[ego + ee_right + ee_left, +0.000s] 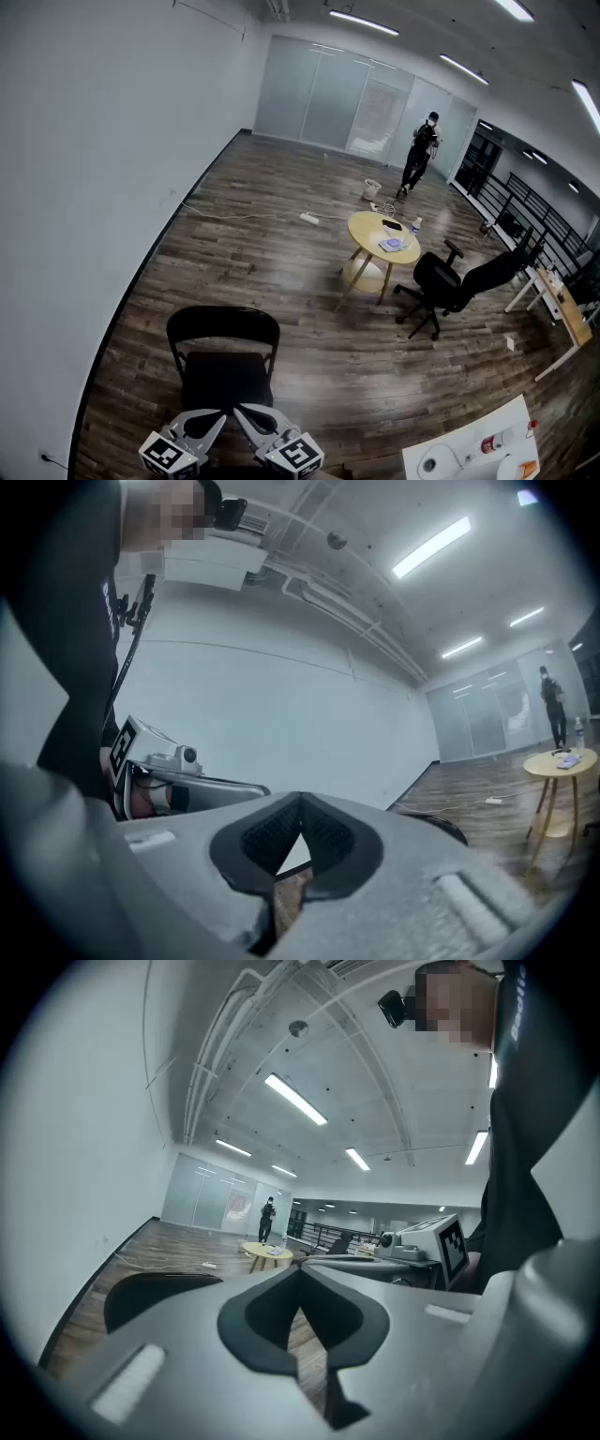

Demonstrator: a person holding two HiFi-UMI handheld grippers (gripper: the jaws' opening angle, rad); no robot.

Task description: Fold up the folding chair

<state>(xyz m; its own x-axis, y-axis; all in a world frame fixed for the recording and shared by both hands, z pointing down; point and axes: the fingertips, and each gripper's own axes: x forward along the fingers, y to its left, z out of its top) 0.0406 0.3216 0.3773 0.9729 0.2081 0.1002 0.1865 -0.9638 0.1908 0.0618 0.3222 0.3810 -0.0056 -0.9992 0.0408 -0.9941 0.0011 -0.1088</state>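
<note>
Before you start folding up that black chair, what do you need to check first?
1. The black metal folding chair stands open, right in front of both grippers: ok.
2. The left gripper is empty: ok, jaws together with nothing between them.
3. The right gripper is empty: ok, jaws together too.
4. Jaws open enough to grab the chair: not ok, both are shut.
5. Room around the chair: ok, the round yellow table and the black office chair stand well away.
6. Nothing lying on the chair's seat: cannot tell, the grippers hide its front.
</note>
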